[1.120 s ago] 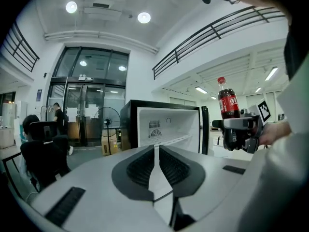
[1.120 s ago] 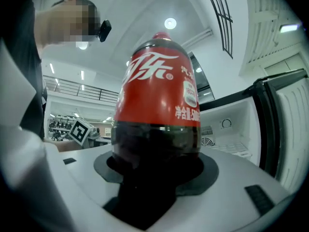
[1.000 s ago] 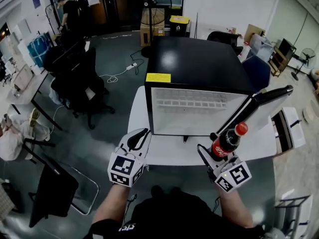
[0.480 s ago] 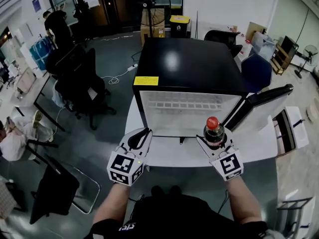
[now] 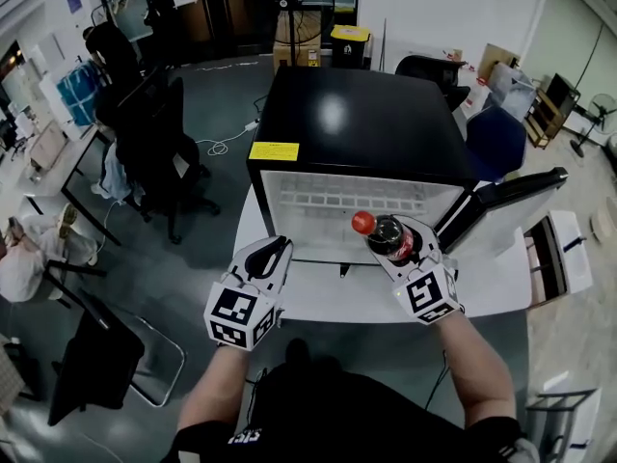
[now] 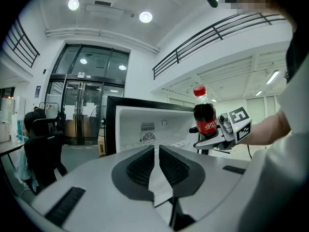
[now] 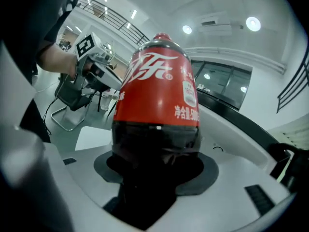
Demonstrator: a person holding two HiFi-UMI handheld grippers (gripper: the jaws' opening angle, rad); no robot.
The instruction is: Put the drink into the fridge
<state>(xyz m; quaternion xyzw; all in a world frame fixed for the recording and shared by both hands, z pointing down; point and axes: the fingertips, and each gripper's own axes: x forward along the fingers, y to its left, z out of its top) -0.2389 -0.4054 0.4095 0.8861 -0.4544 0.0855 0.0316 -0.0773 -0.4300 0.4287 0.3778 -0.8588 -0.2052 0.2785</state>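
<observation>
A cola bottle (image 5: 389,237) with a red cap and red label is held by its lower body in my right gripper (image 5: 397,251), which is shut on it. The bottle leans left, its cap in front of the open black fridge (image 5: 366,123), whose white inside (image 5: 352,210) shows bare shelves. The fridge door (image 5: 501,199) is swung out to the right. In the right gripper view the bottle (image 7: 157,105) fills the jaws of the right gripper (image 7: 157,151). My left gripper (image 5: 272,254) is shut and holds nothing, left of the fridge opening. The left gripper (image 6: 156,150) sees the bottle (image 6: 204,117) before the fridge (image 6: 140,124).
The fridge stands on a white table (image 5: 318,302). Black office chairs (image 5: 154,152) and a desk are to the left, a blue chair (image 5: 496,138) behind right. A person (image 5: 106,46) stands far back left. A fan and boxes line the back wall.
The right gripper has carried the bottle left, in front of the fridge opening, and tipped it from leaning right to leaning left. The left gripper has hardly moved.
</observation>
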